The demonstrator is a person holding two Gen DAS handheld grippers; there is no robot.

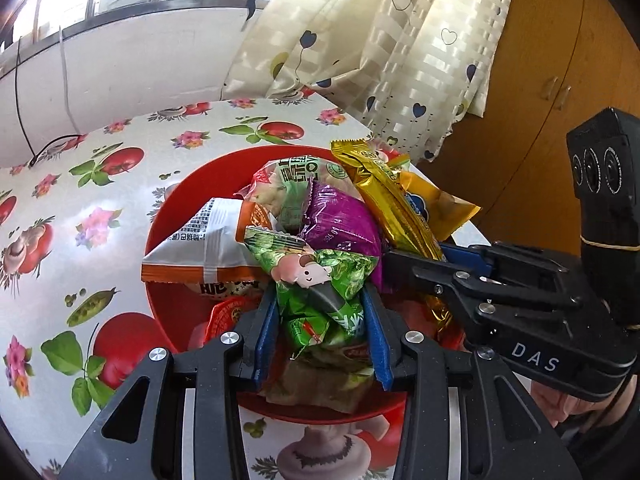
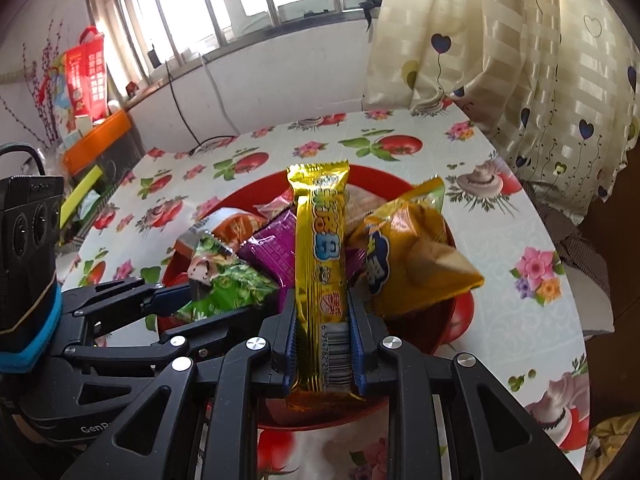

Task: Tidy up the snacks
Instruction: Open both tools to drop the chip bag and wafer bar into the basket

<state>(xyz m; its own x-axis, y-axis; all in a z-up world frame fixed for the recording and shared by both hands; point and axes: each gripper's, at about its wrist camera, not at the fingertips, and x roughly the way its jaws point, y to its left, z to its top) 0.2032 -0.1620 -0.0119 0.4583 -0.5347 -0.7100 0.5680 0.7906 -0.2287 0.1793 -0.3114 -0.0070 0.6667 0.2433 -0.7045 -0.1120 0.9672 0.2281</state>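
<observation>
A red bowl (image 1: pixel 168 208) (image 2: pixel 424 340) piled with snack packets sits on the flowered tablecloth. My left gripper (image 1: pixel 320 300) is shut on a green packet (image 1: pixel 320 280) with a cartoon figure, held over the bowl's near side. My right gripper (image 2: pixel 322 304) is shut on a long gold snack bar (image 2: pixel 320 240), which stands upright over the bowl; the same gold snack bar (image 1: pixel 384 196) shows in the left wrist view. A purple packet (image 1: pixel 340 220), an orange-and-white packet (image 1: pixel 208 248) and a yellow bag (image 2: pixel 408 256) lie in the bowl.
The table (image 1: pixel 80 200) carries a fruit-and-flower cloth. A heart-patterned curtain (image 1: pixel 380 40) hangs behind its far right edge, beside a wooden cabinet (image 1: pixel 540 80). An orange tray and red bags (image 2: pixel 88 80) stand at the far left by the window. A cable (image 2: pixel 192 128) drops onto the table's back.
</observation>
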